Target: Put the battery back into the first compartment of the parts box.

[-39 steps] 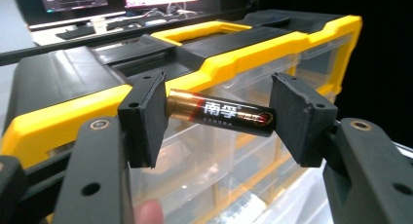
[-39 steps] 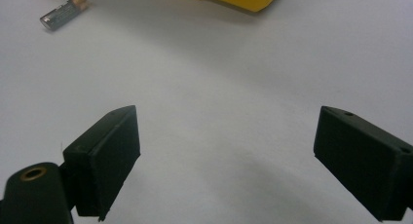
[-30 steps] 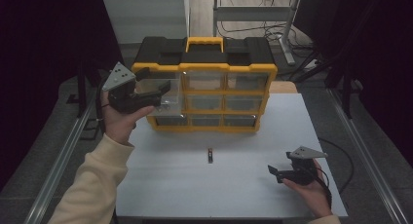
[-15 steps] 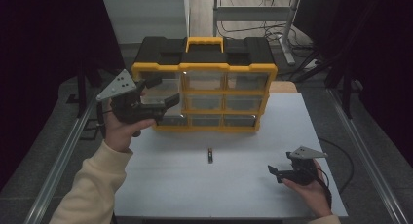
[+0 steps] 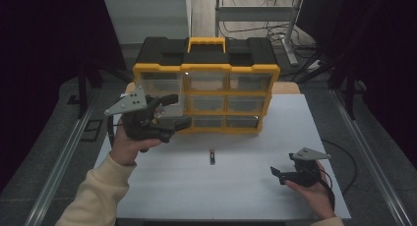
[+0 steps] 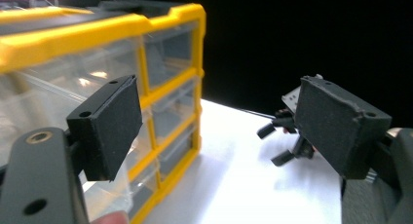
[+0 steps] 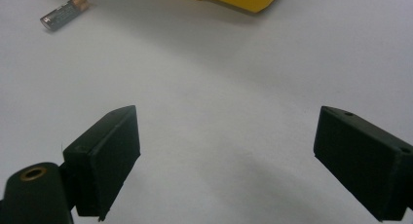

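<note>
While the white table (image 5: 231, 196) carries everything in the scene, its far edge bears the yellow-framed drawer organizer (image 5: 206, 86), a cabinet of clear drawers in three rows with a black top and yellow handle. Its lower left drawers lie just behind the left gripper (image 5: 173, 111), held above the table in the person's left hand (image 5: 129, 146); the jaws stand wide apart with nothing between them, and the left gripper view shows one pad (image 6: 109, 126) close beside the clear drawer fronts. Near the table's front right corner, the right gripper (image 5: 276, 174) sits low over the surface in the right hand (image 5: 311, 190), its jaws likewise spread wide over bare tabletop. Between the two grippers, a small battery (image 5: 212, 156) lies flat on the table in front of the organizer, touching neither gripper.
</note>
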Available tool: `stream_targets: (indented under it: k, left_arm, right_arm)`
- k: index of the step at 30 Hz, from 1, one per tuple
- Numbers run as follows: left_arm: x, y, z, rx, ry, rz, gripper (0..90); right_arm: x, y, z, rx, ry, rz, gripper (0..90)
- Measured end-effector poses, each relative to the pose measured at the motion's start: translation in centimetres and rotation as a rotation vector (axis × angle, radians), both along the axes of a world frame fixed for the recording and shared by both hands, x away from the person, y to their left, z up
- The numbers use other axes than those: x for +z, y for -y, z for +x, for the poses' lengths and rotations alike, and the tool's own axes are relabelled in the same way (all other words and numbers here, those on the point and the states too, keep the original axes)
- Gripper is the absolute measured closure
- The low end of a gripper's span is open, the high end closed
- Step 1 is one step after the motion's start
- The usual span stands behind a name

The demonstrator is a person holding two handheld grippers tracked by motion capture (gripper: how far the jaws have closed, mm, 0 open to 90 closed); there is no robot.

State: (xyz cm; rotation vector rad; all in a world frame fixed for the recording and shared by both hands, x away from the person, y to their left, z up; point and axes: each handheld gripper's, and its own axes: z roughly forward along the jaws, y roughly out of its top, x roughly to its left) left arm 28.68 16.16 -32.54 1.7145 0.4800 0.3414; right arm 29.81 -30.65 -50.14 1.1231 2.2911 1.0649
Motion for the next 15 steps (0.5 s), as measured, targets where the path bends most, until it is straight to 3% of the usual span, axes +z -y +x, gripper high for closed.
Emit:
stream_targets:
  k: [10,15]
  left_arm:
    - [-1.9,0.8,-0.3,-0.085,-0.021,0.029,18.6]
    - [-2.8,1.1,-0.2,-0.100,-0.037,0.043,18.7]
  right_arm:
    - [0.0,0.0,0.0,0.000,0.001,0.002,10.1]
    - [0.0,0.0,0.0,-0.002,0.001,0.003,10.1]
